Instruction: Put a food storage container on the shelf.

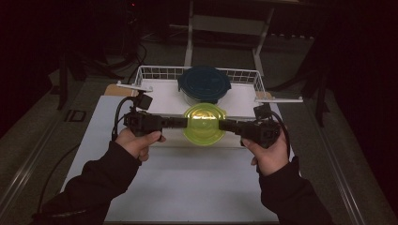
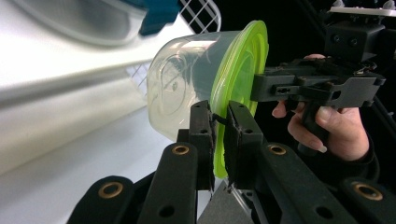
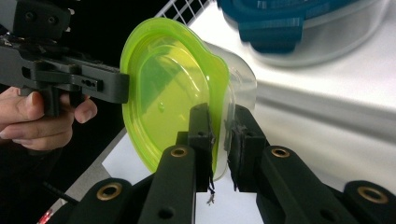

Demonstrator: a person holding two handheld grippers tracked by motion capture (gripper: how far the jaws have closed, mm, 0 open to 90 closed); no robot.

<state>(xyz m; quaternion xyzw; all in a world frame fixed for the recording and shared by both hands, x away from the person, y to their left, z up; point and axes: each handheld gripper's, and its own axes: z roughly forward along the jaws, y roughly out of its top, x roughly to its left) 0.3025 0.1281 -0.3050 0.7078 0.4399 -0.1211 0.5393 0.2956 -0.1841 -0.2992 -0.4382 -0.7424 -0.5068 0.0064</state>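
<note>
A clear round container with a lime-green lid (image 1: 204, 123) hangs over the white table, lid up, held between both grippers. My left gripper (image 1: 185, 123) grips its left rim and my right gripper (image 1: 222, 124) grips its right rim. In the left gripper view the jaws (image 2: 218, 111) are shut on the edge of the green lid (image 2: 243, 60), with the clear bowl (image 2: 182, 84) on one side and the other gripper (image 2: 280, 86) clamped on the far rim. In the right gripper view the jaws (image 3: 220, 113) pinch the lid (image 3: 163, 93) at its near rim, with the left gripper (image 3: 100, 85) opposite.
A second clear container with a dark blue lid (image 1: 204, 83) sits just behind, inside a white wire basket (image 1: 155, 72) at the back of the white tabletop (image 1: 187, 187). The blue lid (image 3: 289, 23) lies close beyond the held container. The surroundings are dark floor and a metal frame.
</note>
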